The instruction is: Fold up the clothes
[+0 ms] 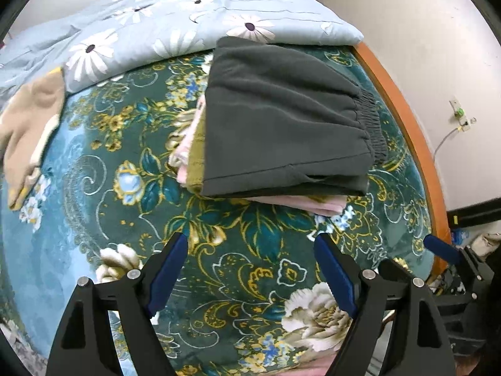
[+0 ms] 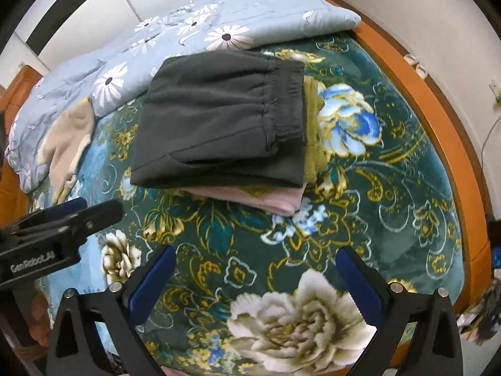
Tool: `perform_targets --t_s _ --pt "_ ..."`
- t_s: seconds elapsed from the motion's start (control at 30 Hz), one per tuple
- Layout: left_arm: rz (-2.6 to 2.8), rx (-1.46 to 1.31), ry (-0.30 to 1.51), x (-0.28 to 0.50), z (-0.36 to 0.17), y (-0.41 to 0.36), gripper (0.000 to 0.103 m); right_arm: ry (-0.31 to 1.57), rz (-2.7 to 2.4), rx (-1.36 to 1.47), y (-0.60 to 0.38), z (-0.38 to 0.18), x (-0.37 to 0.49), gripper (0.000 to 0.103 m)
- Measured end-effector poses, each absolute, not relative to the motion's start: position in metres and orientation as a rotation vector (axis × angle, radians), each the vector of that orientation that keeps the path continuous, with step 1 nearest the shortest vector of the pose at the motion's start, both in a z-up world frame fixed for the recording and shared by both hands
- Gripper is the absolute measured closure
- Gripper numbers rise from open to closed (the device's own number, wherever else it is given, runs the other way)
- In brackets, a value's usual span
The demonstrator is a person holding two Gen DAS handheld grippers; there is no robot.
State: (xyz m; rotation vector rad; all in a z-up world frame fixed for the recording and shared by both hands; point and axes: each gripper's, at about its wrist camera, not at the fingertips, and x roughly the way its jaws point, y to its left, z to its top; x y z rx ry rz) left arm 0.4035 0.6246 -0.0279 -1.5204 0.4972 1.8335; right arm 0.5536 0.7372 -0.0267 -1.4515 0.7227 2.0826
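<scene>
A folded dark grey garment (image 1: 281,119) with an elastic waistband lies on top of a stack, over an olive piece (image 1: 196,144) and a pink piece (image 1: 300,203), on the green floral bed cover (image 1: 219,250). The stack also shows in the right wrist view (image 2: 219,125). A beige garment (image 1: 28,131) lies unfolded at the left, also in the right wrist view (image 2: 67,147). My left gripper (image 1: 250,244) is open and empty, short of the stack. My right gripper (image 2: 256,257) is open and empty, also short of the stack. The left gripper shows at the left of the right wrist view (image 2: 72,216).
A light blue daisy-print quilt (image 1: 175,22) lies bunched behind the stack. The orange wooden bed frame (image 1: 407,116) runs along the right edge, with a white wall (image 1: 422,31) beyond. A wall socket and cable (image 1: 460,116) are at the right.
</scene>
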Motion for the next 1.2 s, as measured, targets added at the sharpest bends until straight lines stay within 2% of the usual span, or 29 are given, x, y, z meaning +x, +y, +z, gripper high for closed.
perform_targets --t_s 0.33,0.67,0.9,1.2 --pt "1.966 -1.623 0.501 0.425 -0.031 0.656 0.02 0.62 2.225 -1.538 0.786 -0.044 0.552 0.0" --pt "2.069 -1.71 0.607 0.449 -0.036 0.674 0.02 0.596 2.315 -1.595 0.819 -0.058 0.553 0.0" --pt "2.244 -1.513 0.683 0.46 -0.024 0.676 0.02 0.603 2.331 -1.616 0.828 -0.062 0.547 0.0" --pt "2.207 -1.563 0.773 0.46 -0.036 0.689 0.02 0.593 2.337 -1.664 0.821 -0.069 0.554 0.0"
